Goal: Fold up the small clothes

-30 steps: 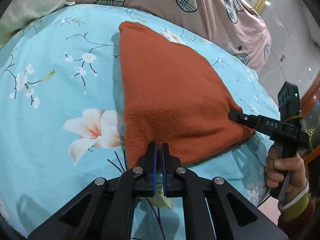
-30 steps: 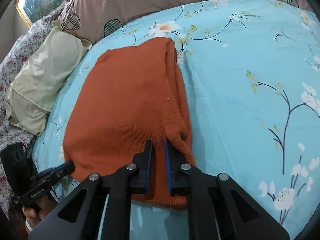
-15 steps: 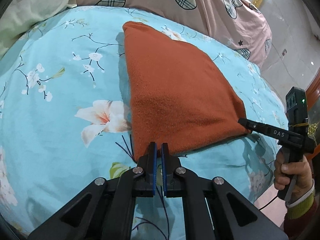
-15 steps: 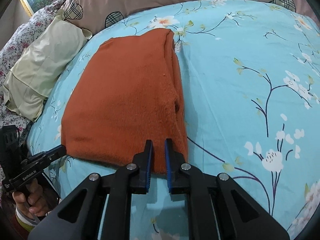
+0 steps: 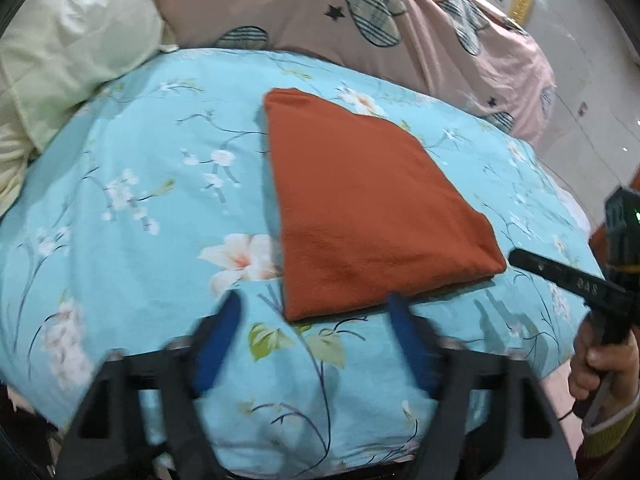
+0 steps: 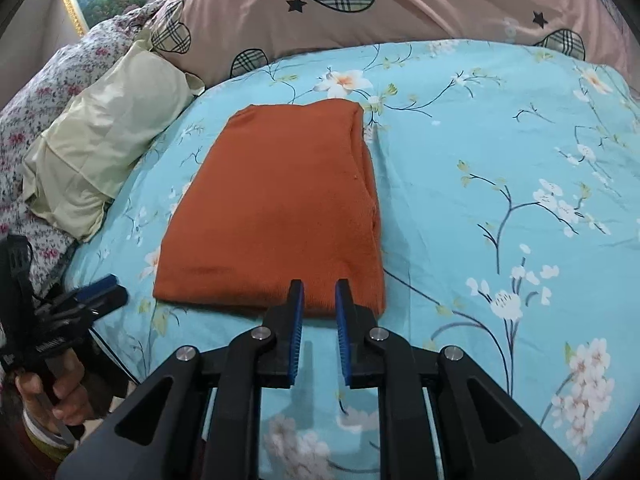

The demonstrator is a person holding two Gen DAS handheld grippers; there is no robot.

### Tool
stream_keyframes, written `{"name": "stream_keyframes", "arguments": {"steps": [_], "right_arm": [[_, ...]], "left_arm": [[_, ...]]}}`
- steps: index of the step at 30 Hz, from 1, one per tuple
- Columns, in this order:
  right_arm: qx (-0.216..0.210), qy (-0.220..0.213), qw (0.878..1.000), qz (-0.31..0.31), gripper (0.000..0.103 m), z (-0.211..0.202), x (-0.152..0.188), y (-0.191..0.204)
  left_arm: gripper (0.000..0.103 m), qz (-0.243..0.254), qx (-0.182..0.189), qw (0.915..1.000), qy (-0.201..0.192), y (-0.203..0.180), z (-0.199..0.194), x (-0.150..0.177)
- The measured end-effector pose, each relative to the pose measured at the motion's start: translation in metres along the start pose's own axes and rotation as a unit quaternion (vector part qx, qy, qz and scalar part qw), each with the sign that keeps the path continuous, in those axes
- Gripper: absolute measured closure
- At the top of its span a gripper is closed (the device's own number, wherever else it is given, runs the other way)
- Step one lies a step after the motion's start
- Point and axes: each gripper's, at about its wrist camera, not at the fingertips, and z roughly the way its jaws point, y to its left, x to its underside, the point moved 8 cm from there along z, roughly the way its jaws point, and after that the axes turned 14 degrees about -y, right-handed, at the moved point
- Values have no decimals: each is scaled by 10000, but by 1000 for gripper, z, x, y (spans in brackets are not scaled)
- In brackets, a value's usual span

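- 1 orange folded garment (image 6: 276, 216), flat on the bed (image 6: 500, 128)
- 2 grippers near the garment's near edge: left gripper (image 5: 316, 336), right gripper (image 6: 319, 320)
- 1 pale yellow pillow (image 6: 108, 136) left of the garment
- 1 pink quilt (image 6: 420, 8) beyond it

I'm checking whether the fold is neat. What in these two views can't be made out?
- Left wrist view: the left gripper, jaws opening and empty, is motion-blurred.
- Both views: the inner layers of the folded orange garment are hidden by its top layer.
- Right wrist view: the right gripper, jaws opening and empty, covers part of the near edge.
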Motion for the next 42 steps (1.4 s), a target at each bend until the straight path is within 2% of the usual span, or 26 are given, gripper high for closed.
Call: {"name": "stream_keyframes", "arguments": {"steps": [6,9,14,16,23,26,32,39,42], "right_arm": [[9,94,9999,-58,83,-11,18,-3],[-26,107,9999,-78,77,-16,22,-2],[-173,59,9994,-307,47,-30,29,13],[-180,59,9990,-400,39,-33,33,16],[-123,74,9989,-454,18,-40,38,11],[-91,-30,9988,-475,14,-46,33,9],[-177,-136,9976,-662,8,-54,30,17],[-213,-149,9972,-701,7,-56,31,23],[-207,-220,9977,-604,7,-58,26,21]], "left_arm": [[17,105,-370,9992,77,6,-8,15],[17,248,-460,9985,188,4,-9,24],[17,853,-727,9933,297,-5,-16,41],[17,1054,-815,9907,272,-8,-21,49],[16,1291,-912,9873,139,-14,-32,48],[13,1366,-1092,9845,118,-14,-36,41],[13,1225,-954,9879,-21,-17,-46,30],[13,1170,-1006,9877,-240,-17,-53,19],[13,908,-891,9913,-351,-15,-57,13]]}}
